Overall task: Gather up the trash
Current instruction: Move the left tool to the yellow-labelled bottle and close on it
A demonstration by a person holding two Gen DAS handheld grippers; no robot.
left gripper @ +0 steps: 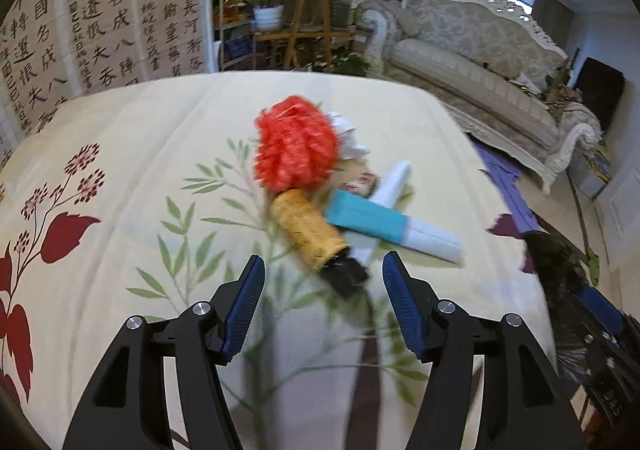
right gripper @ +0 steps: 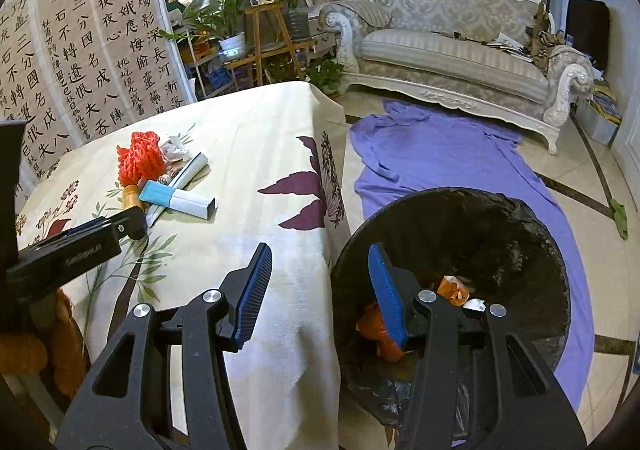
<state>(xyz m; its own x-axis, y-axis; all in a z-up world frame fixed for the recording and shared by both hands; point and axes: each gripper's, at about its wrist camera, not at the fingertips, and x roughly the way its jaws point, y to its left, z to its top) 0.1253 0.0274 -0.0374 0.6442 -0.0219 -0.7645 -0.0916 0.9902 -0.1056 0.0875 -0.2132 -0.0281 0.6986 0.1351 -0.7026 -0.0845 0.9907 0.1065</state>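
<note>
A pile of trash lies on the floral tablecloth [left gripper: 120, 154]: a red mesh net [left gripper: 296, 146], a yellow tube with a black cap [left gripper: 312, 234], a teal-and-white box [left gripper: 384, 226], a white strip [left gripper: 388, 190] and crumpled white paper [left gripper: 348, 134]. My left gripper [left gripper: 323, 282] is open and empty, just short of the tube's black cap. My right gripper [right gripper: 320, 274] is open and empty at the table's edge, beside the black-lined trash bin [right gripper: 520, 234], which holds orange scraps [right gripper: 452, 288]. The pile [right gripper: 168, 178] and the left gripper [right gripper: 108, 228] also show in the right wrist view.
A purple cloth [right gripper: 440, 154] is spread on the tiled floor beyond the bin. An ornate sofa [right gripper: 452, 50] stands at the back right. Plant stands [right gripper: 264, 38] and calligraphy panels [right gripper: 80, 50] stand behind the table.
</note>
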